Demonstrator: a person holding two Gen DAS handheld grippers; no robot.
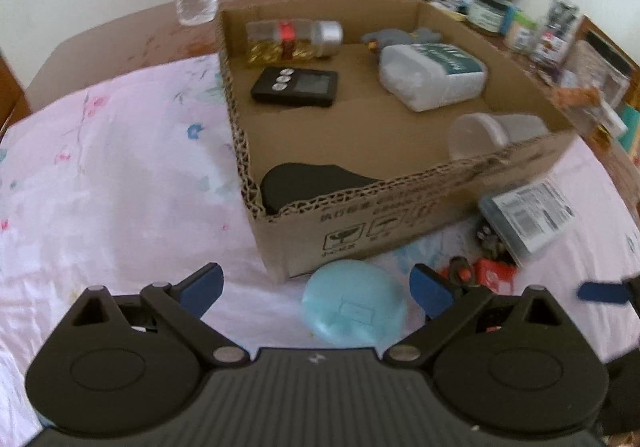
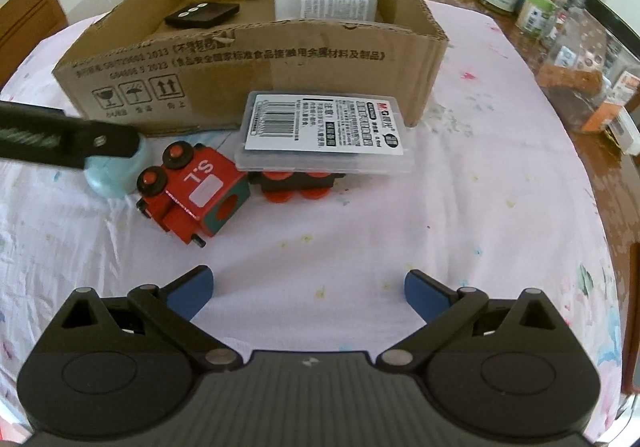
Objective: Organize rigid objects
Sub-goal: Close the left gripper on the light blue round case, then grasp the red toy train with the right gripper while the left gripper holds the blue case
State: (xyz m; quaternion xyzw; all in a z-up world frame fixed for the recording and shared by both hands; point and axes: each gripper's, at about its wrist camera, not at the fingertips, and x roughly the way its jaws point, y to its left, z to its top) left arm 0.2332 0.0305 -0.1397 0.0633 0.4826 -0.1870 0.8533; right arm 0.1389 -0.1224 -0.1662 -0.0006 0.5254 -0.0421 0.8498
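Right wrist: red toy train (image 2: 188, 187), unobstructed

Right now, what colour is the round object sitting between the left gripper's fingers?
Pale blue. The round object shows best in the left wrist view, lying on the floral cloth.

Wide open over the pink cloth (image 2: 460, 175), the right tongs (image 2: 308, 289) face a red toy train (image 2: 192, 191), a clear plastic case (image 2: 326, 131) resting on a second toy car (image 2: 298, 185), and the cardboard box (image 2: 256, 59) behind.
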